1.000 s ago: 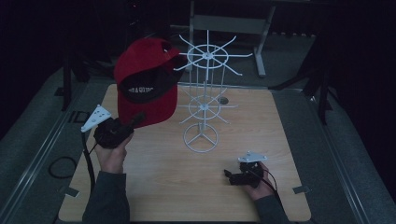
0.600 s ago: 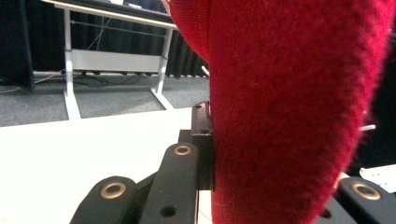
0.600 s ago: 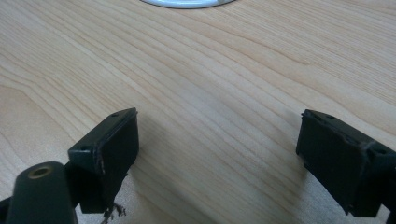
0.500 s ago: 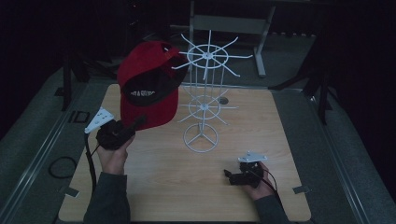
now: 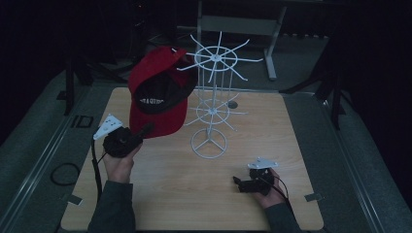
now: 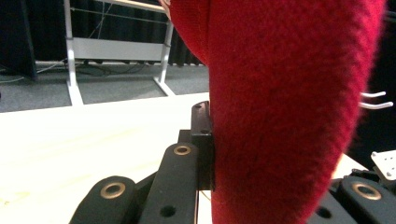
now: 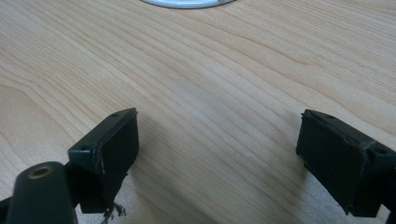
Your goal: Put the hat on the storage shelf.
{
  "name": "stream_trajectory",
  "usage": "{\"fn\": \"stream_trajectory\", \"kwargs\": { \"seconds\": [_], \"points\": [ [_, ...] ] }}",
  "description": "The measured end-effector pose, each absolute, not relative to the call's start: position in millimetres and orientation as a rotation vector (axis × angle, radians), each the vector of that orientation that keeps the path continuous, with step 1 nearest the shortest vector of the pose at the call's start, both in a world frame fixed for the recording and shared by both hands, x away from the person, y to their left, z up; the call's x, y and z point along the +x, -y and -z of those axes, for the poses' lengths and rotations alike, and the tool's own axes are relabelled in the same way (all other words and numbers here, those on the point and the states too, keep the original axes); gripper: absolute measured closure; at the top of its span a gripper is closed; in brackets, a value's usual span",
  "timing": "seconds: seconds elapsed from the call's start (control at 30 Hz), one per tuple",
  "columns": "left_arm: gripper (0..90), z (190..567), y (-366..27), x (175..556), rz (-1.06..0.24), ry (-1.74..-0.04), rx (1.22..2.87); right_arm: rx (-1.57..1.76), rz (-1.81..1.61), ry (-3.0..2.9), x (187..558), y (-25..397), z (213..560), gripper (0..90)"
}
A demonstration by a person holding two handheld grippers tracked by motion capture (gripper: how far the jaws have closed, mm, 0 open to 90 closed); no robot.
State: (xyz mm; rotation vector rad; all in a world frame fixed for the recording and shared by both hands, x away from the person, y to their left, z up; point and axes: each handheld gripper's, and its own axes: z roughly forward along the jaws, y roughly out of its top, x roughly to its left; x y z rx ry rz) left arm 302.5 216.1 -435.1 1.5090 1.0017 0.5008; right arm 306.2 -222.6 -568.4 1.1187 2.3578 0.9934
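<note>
Two grippers work over a pale wooden table [image 5: 160, 194]. The left gripper [image 5: 145, 130], held up off the table at the left, has its jaws clamped on the brim of a red cap [image 5: 160, 92]; in the left gripper view the red cloth [image 6: 280, 112] rises between the two black jaws, with one jaw pad pressed flat against its left side. The cap stands raised above the gripper, its crown up and far from the hand, and its upper edge is next to the top wheel of a white wire rack [image 5: 214, 97]; whether cap and wire touch cannot be told. A dark band on the cap carries pale lettering, too small and blurred to read. On the floor strip left of the table, the letters "ID" [image 5: 83, 121] can be made out.

The rack stands near the middle of the table, on a round wire foot, with tiers of spoked arms.

The right gripper [image 5: 239, 182] lies low at the near right of the table, well apart from the cap. Its jaws are spread wide with bare wood grain [image 7: 219, 93] between them, and the rim of the rack's foot [image 7: 187, 3] shows at the far edge of the right gripper view.
</note>
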Motion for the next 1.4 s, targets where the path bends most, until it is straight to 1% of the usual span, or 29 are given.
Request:
{"fn": "stream_trajectory", "kwargs": {
  "seconds": [0.8,1.03,1.2,1.27,1.4],
  "points": [
    [83.2,450,-211,303,-0.483,-1.007,1.573,1.115,-0.992,-2.359,306,223,569,12.9],
    [81.7,452,-210,300,-0.482,-0.994,1.606,1.114,-0.992,-2.359,306,223,569,12.9],
    [78.9,456,-207,300,-0.471,-0.992,1.626,1.117,-0.993,-2.36,306,223,569,12.9],
    [76.3,456,-207,299,-0.466,-0.99,1.629,1.117,-0.993,-2.36,306,223,569,12.9],
    [65.1,457,-205,298,-0.465,-0.983,1.658,1.118,-0.992,-2.36,306,223,569,12.9]
  ]
}}
